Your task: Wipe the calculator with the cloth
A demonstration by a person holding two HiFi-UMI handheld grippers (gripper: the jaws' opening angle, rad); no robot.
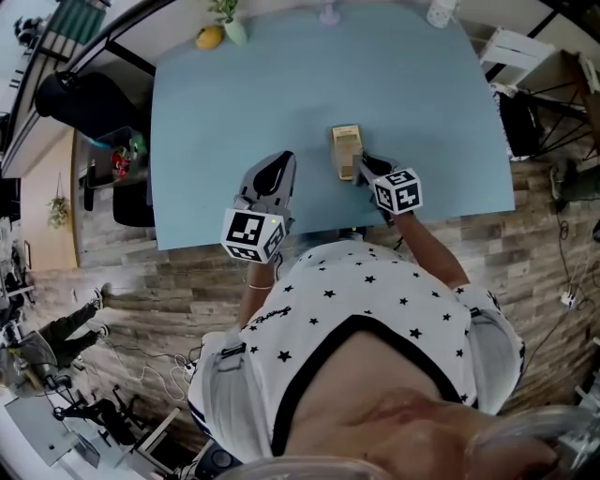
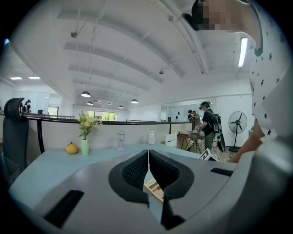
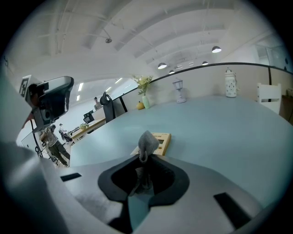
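Farthest left of the calculator (image 1: 346, 150), at the back edge of the table (image 1: 281, 84), stand a yellow fruit (image 1: 209, 37) and a small vase (image 1: 232, 28). They are well apart from it and have no part in our job.

Nearer, our left gripper (image 1: 277, 169) sits just to the left of the calculator and points the same way as its long side. In the left gripper view its jaws are closed together with nothing between them, and a corner of the calculator (image 2: 154, 188) shows below them. We cannot tell whether this gripper rests on the table. We judge it is parked there as the spare tool, close enough to steady the calculator if it slides, yet off the surface to be wiped.

The calculator itself lies flat, face up, on the side of the table nearest us.

At its near right corner is our right gripper (image 1: 364, 167), its jaws clamped on the grey cloth (image 3: 147, 140). A small fold sticks out past the tips, over the near end of the calculator (image 3: 163, 137). We think the cloth is pinched this way so that the soft fold, not the hard jaws, meets the keys. Whether the fold already touches them we cannot say. The wiping looks to be at its start, or in a stroke near that end.
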